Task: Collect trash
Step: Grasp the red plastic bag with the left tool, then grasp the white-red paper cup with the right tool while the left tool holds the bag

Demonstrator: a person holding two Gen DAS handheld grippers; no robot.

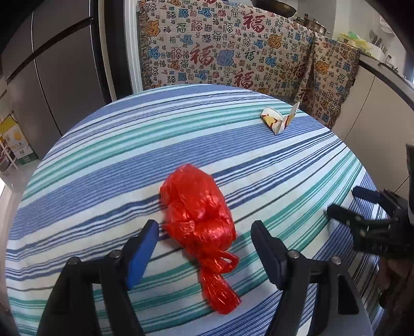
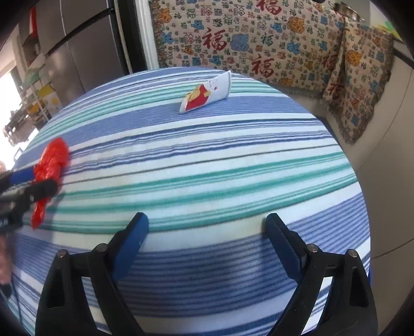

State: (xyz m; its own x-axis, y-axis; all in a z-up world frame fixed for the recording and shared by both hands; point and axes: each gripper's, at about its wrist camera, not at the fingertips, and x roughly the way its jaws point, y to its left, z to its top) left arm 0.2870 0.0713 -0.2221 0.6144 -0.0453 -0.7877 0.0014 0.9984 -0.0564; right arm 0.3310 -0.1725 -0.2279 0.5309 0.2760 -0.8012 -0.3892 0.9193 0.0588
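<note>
While spread (both claws): one red bag (image 1: 198, 214), one wrapper (image 1: 279, 120).

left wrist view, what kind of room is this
Most likely a home kitchen or dining corner. A tall grey steel fridge stands at the back left, metal pots sit on a counter at the upper right, and a table under a blue and green striped cloth fills the foreground.

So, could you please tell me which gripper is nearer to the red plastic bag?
Left. The left gripper has its open fingers either side of the red plastic bag; the right gripper hangs open over bare striped cloth, off to the bag's side.
</note>
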